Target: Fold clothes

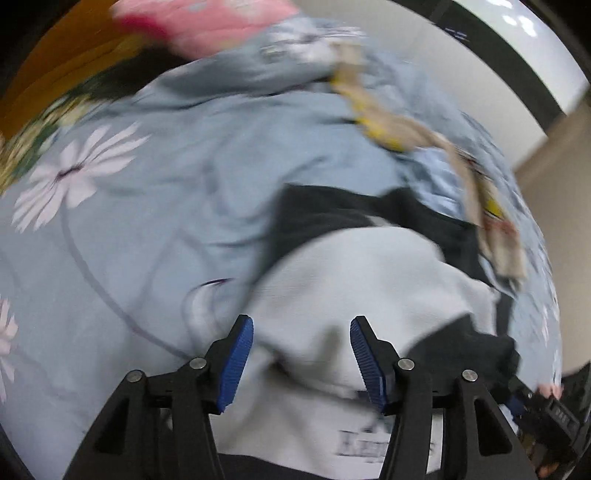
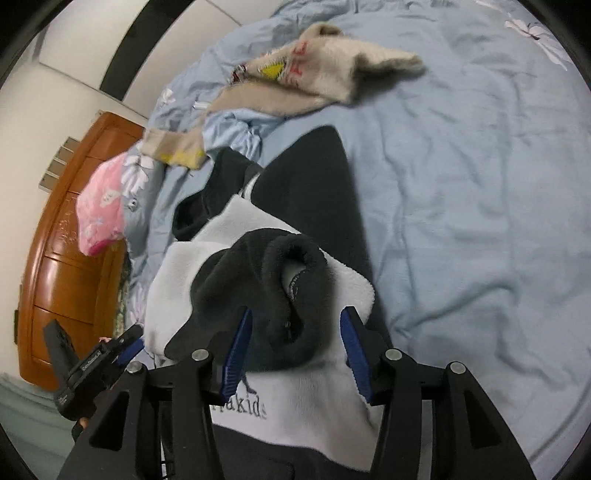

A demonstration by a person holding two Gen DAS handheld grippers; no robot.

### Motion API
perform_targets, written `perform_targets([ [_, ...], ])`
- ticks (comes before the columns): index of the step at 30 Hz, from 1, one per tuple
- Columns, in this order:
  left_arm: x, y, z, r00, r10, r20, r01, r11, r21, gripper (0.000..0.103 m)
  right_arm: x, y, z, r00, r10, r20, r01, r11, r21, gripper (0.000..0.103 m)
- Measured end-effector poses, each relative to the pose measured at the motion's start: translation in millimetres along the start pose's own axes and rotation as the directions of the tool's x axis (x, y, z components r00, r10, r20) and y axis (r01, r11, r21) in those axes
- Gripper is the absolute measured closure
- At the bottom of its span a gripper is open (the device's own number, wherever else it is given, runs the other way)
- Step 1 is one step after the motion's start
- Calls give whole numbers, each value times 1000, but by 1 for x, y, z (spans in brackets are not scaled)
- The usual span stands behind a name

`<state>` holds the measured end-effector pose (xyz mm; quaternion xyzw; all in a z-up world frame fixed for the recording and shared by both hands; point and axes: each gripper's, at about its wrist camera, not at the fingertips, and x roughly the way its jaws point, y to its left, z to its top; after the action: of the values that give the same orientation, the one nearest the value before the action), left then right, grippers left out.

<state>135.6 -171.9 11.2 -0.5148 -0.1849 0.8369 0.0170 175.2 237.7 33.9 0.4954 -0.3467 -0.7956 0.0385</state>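
Left wrist view, and it's blurry: your left gripper (image 1: 301, 360) hangs just over the white-and-black fleece top (image 1: 351, 288), blue pads spread wide, nothing between them. That top lies on the blue floral bedcover (image 1: 122, 229), white body nearest you, dark parts bunched behind it. A beige garment (image 1: 406, 129) trails across the cover further back, and a pink one (image 1: 207, 22) sits at the far edge. You're tilted forward and down here, pointing along the white panel.

Right wrist view, much sharper: your right gripper (image 2: 295, 347) is equally wide open, and the dark sleeve cuff (image 2: 280, 291) sits rolled up between the pads, not pinched. You're angled steeply down over the top, with the left gripper visible low at your left, near the wooden dresser (image 2: 62, 258).

If you're taking that cuff, I'd say close on a single thickness near its edge, so the sleeve draws flat without dragging the white body.
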Motion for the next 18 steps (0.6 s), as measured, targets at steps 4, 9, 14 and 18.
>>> perform_targets([
  [4,10,21,-4,999,-17,-35,14,998,-65,40,17,4,5,1000,-17,-25,18,999,29,52],
  [9,13,18,-9,999,-15,-35,13,999,-51,40,19,24,19,999,-19,-37,19,1000,-2,82],
  [14,9,17,-7,999,-50,-15,49,998,-40,40,-31,59,38,977,188,102,-169,970,-173,85],
  [18,17,16,-9,997,-62,-34,61,998,-31,38,-47,40,35,962,212,171,-173,961,-217,85],
])
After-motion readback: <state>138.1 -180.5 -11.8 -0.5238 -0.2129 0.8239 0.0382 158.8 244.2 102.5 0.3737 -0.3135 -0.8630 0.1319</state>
